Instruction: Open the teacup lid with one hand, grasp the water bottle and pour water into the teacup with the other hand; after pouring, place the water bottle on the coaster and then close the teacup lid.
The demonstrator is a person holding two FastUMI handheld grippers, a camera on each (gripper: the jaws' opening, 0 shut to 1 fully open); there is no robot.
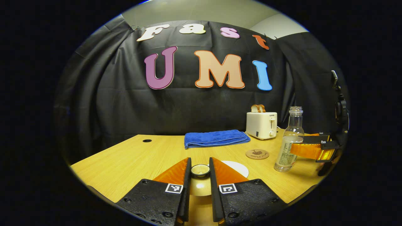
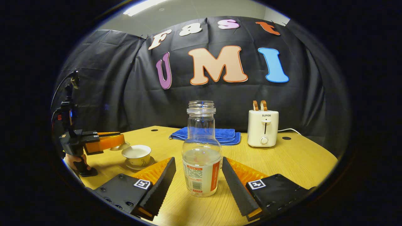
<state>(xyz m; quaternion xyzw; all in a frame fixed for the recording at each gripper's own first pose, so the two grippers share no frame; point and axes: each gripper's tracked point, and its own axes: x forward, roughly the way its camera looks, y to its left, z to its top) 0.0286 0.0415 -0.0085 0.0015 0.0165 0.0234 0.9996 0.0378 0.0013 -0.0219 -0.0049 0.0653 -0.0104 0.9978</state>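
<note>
In the left gripper view my left gripper [image 1: 200, 160] is shut on the knob of the teacup lid [image 1: 200, 185], held off the table. The white teacup [image 1: 235, 168] peeks out behind its right finger. In the right gripper view the uncovered teacup [image 2: 137, 154] sits on its saucer [image 2: 147, 164], with the left gripper [image 2: 116, 141] holding the lid [image 2: 121, 146] just left of it. The clear, capless water bottle [image 2: 201, 150], part full, stands upright between the spread fingers of my right gripper [image 2: 198, 162], with narrow gaps either side. A round cork coaster [image 1: 257, 154] lies left of the bottle [image 1: 289, 141].
A folded blue towel [image 1: 216, 138] lies at the back of the wooden table [image 1: 125, 163]. A white toaster [image 1: 261, 125] with bread slices stands right of it, its cord trailing behind. A hand [image 2: 73, 161] holds the left gripper's handle. The table has small round holes [image 1: 147, 140].
</note>
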